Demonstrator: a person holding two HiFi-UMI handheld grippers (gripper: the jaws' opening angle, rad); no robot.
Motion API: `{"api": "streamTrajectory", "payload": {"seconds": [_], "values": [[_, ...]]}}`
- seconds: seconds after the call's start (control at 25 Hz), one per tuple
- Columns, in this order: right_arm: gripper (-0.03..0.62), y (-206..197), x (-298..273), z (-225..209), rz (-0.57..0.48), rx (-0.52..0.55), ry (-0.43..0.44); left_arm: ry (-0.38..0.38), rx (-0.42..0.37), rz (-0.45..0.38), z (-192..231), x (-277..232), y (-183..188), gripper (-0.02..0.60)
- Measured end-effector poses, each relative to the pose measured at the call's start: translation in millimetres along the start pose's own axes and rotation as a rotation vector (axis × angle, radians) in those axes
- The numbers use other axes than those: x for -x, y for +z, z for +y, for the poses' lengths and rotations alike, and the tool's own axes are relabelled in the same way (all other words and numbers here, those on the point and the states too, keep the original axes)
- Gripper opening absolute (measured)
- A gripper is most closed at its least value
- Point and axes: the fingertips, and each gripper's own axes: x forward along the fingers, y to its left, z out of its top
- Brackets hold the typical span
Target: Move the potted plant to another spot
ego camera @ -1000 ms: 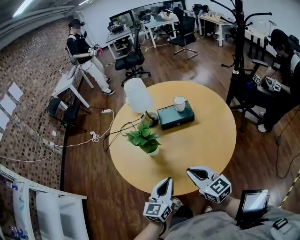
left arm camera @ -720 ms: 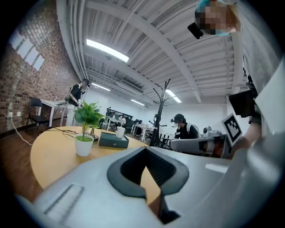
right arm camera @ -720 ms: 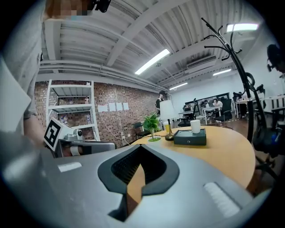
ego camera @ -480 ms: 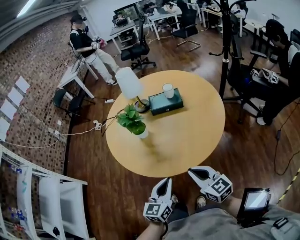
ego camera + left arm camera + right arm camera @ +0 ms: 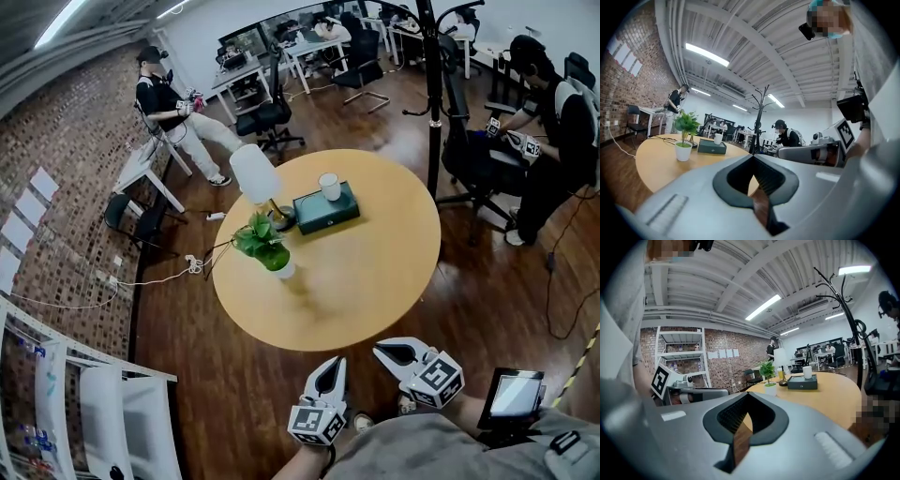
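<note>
Nearest, both tools sit low by the person's body, off the table's near edge: L gripper (image 5: pixel 334 362) and R gripper (image 5: pixel 381 348), tips aimed fwd at the round table (image 5: pixel 375 272). Each gripper view shows the jaws closed tip to tip w/ nothing btwn them, so both are clenched on air. Past the near half of the tabletop, the potted plant (image 5: pixel 267 248) stands upright in its white pot on the table's left part, well apart from both tools. Key relation: it lies fwd and left of both, and L gripper is the nearer; R gripper would have to reach across. Its long axis is vertical, w/ a squat pot below and leaves above, so any grasp would prob. come side-on at pot level, under the leaves. Just behind it stands a lamp (image 5: pixel 253 173), w/ a dark green box (image 5: pixel 328 211) to the lamp's right and a cup (image 5: pixel 329 186) on top of the box. The scene fits either the plant waiting to be fetched or already set at its new spot; can't tell which.
</note>
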Motion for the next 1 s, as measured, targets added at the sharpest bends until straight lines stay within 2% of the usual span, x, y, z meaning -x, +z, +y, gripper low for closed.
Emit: {"api": "streamTrajectory", "payload": {"seconds": [0.36, 1.0], "values": [[0.0, -6, -11, 27, 0.018, 0.002, -0.017, -0.043, 0.028, 0.012, 5, 25, -6, 0.0], [0.0, -6, -20, 39, 0.03, 0.018, -0.013, -0.061, 0.028, 0.009, 8, 35, 0, 0.0]]}}
